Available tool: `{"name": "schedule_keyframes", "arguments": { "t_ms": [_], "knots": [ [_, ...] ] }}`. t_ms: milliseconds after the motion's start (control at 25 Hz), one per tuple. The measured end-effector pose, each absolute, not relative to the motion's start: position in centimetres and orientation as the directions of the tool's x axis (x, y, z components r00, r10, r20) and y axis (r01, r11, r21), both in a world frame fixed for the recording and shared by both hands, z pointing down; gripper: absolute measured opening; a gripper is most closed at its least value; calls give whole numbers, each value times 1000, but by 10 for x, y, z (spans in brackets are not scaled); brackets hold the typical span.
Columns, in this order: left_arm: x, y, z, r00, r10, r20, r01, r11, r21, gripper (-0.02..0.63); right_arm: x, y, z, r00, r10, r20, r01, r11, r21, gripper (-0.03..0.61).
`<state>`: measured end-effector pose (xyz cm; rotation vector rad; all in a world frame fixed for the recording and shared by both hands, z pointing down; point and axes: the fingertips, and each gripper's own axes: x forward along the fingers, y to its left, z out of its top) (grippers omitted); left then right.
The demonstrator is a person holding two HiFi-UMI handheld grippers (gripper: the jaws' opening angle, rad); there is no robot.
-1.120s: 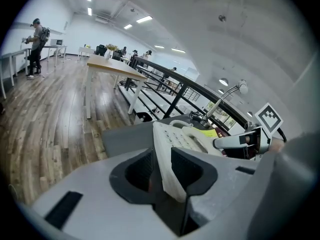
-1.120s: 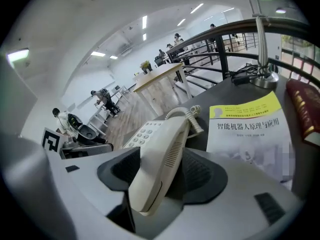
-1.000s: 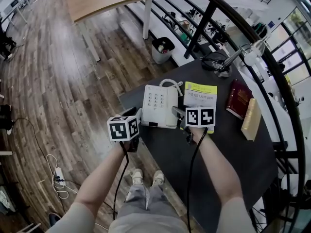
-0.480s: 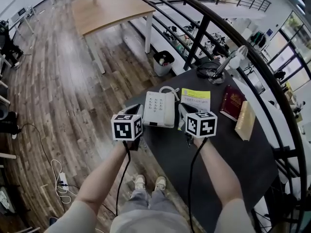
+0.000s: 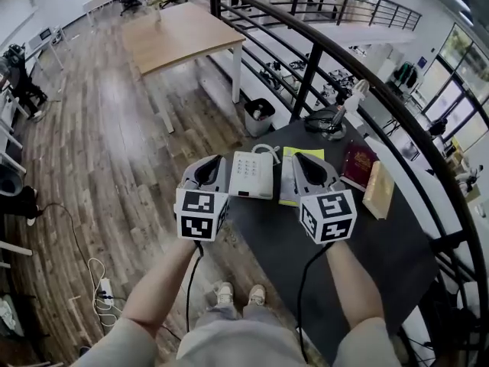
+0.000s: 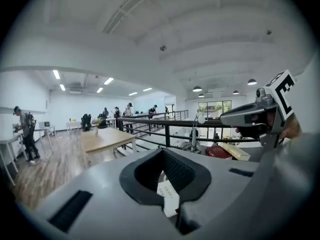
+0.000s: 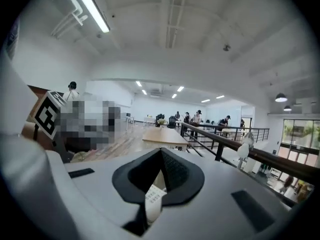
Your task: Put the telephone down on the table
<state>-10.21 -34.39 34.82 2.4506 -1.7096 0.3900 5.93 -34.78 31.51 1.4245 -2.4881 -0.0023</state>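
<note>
Left gripper and right gripper each pinch one side of the telephone. The telephone is held over the table edge.

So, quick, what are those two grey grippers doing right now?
Left gripper: shut, empty.
Right gripper: shut, empty; the white push-button telephone lies on the black table.

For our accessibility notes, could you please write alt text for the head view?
From above, a person's forearms hold the left tongs and right tongs close on either side of a white telephone by the edge of a dark table. A yellow booklet, red book and desk lamp lie beyond, wooden floor below.
</note>
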Motion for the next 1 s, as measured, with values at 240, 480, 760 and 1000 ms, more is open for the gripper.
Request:
{"name": "schedule_keyframes", "arguments": {
  "t_ms": [240,480,760,1000],
  "knots": [
    [-92,-296,284,350,-925,149,-923,-367,-115,5,56,-286,251,-497,-864,76,-850,503,157,3],
    [-83,-252,270,398,-914,80,-908,-404,-106,5,53,-231,221,-512,-859,-17,-846,501,182,3],
    [-75,-210,284,419,-907,49,-901,-422,-103,5,60,-190,247,-496,-868,3,-866,495,64,3],
    [-70,-176,290,440,-898,3,-898,-440,-27,5,57,-160,271,-516,-857,22,-857,515,-10,3]
  ]
}}
